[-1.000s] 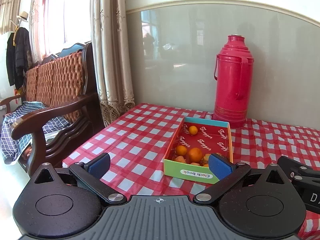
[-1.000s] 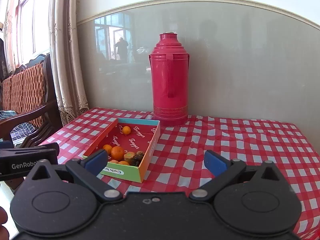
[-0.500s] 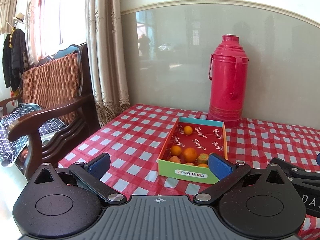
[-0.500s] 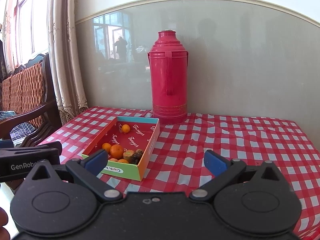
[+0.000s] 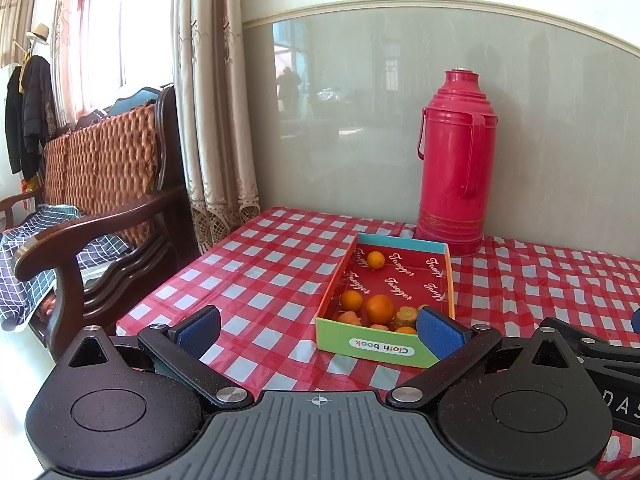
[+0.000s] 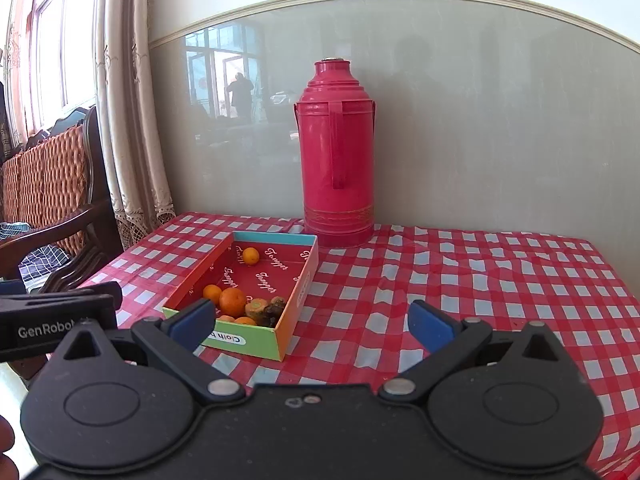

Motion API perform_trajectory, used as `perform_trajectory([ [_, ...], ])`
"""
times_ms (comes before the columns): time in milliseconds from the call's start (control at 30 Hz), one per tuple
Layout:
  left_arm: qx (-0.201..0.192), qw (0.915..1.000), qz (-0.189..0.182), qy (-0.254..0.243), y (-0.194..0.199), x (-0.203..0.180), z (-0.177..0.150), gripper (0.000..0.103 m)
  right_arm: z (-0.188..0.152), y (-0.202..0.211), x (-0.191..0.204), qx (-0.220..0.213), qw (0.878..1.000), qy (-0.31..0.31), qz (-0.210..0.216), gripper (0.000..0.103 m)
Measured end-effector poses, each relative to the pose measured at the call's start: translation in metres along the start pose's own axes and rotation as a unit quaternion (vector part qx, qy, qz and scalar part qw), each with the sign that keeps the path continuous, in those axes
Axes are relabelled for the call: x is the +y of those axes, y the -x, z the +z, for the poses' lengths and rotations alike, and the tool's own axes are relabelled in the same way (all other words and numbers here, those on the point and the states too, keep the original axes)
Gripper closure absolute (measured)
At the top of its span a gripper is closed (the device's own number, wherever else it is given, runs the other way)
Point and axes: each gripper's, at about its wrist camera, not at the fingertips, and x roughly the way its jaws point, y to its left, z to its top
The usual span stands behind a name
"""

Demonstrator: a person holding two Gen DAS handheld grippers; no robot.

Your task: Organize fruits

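Note:
A shallow cardboard box (image 5: 382,350) (image 6: 296,308) with a red inside lies on the checked tablecloth. Several oranges lie in it: one small orange (image 5: 375,260) (image 6: 251,256) near the far end, a bigger orange (image 5: 379,309) (image 6: 232,302) and others at the near end, beside a carrot-like piece (image 5: 405,315) (image 6: 257,307). My left gripper (image 5: 320,330) is open and empty, back from the box's near end. My right gripper (image 6: 310,324) is open and empty too, to the right of the box's near corner.
A tall red thermos (image 5: 454,164) (image 6: 339,156) stands behind the box against the grey wall panel. A wooden armchair (image 5: 100,216) and a curtain (image 5: 216,120) lie left of the table. The checked table (image 6: 480,280) stretches to the right.
Both grippers have drawn back from the box and thermos, which look smaller and farther. The left view has swung slightly left. Both stayed open.

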Motion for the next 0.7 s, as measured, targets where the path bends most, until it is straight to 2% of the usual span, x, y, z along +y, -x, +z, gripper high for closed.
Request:
perform_trajectory([
  [700, 0.001, 1.0000, 0.002, 0.003, -0.0017, -0.0002, -0.0035, 0.000, -0.0017, -0.0001, -0.0021, -0.002, 1.000, -0.011, -0.009, 0.006],
])
